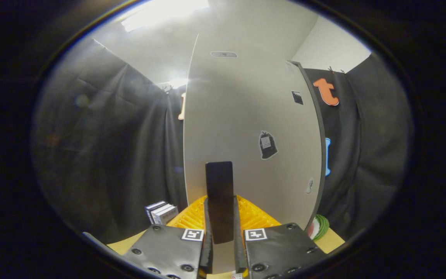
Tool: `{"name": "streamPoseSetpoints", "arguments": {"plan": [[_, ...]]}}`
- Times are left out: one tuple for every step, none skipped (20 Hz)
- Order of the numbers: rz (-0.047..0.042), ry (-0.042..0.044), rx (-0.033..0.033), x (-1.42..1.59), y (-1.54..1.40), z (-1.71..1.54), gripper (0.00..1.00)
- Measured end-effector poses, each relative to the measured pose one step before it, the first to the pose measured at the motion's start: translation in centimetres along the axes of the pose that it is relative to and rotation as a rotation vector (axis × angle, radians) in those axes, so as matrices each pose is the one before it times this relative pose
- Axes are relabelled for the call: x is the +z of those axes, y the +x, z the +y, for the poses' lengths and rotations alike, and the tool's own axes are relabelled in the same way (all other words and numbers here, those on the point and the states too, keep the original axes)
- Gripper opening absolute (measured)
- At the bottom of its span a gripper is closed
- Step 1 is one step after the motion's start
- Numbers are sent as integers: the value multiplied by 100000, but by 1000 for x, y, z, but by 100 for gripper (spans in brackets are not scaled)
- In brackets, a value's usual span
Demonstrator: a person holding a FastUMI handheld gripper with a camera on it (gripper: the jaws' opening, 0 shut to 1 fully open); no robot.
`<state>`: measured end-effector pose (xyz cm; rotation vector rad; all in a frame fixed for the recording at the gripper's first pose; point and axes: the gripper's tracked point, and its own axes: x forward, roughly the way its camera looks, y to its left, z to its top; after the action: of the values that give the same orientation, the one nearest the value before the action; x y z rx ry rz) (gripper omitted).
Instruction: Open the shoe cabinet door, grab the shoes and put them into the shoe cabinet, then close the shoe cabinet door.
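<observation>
1. Two fingers [206, 232] of the gripper [220, 236] are pressing from either side on a dark upright handle [219, 193], so the jaws are clenched on it.
2. That handle is standing between the jaws and rising ahead of them, against the pale shoe cabinet door [246, 116].
3. The door is looming straight beyond the jaws; its dark edge is running down to their right.
4. Several stickers are showing on the door: a dark bag-shaped one [268, 145] just right of the handle, and a small dark square one [297, 97] higher up.
5. A stack of small books [161, 212] is sitting left of the jaws.
6. A round green and white thing [318, 227] is peeking out right of the jaws, past the door's edge; what it is I cannot tell.
</observation>
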<state>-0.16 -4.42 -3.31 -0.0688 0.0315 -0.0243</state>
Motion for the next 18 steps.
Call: {"name": "streamPoseSetpoints", "arguments": {"plan": [[51, 514, 1028, 38, -247, -201, 24], [119, 620, 942, 62, -292, -185, 24], [97, 670, 900, 47, -224, -171, 24], [24, 644, 843, 51, -226, -178, 24], [6, 659, 859, 8, -393, -125, 24], [62, 652, 875, 61, -441, -212, 24], [26, 646, 788, 97, -61, -236, 24], [-9, 516, 714, 97, -48, -274, 24], [-30, 409, 598, -17, -77, -449, 24], [-78, 543, 557, 177, -199, -341, 24], [-9, 578, 583, 113, -260, -311, 24], [21, 381, 617, 143, -347, -379, 24], [29, 189, 600, 16, -611, -318, 24], [-3, 108, 607, -5, -297, -218, 24], [-234, 228, 501, 28, -71, -63, 24], [-653, 605, 242, 129, -433, -282, 24], [-690, 807, -50, 92, -552, -329, 23], [-271, 667, -112, 119, -405, -368, 23]]}}
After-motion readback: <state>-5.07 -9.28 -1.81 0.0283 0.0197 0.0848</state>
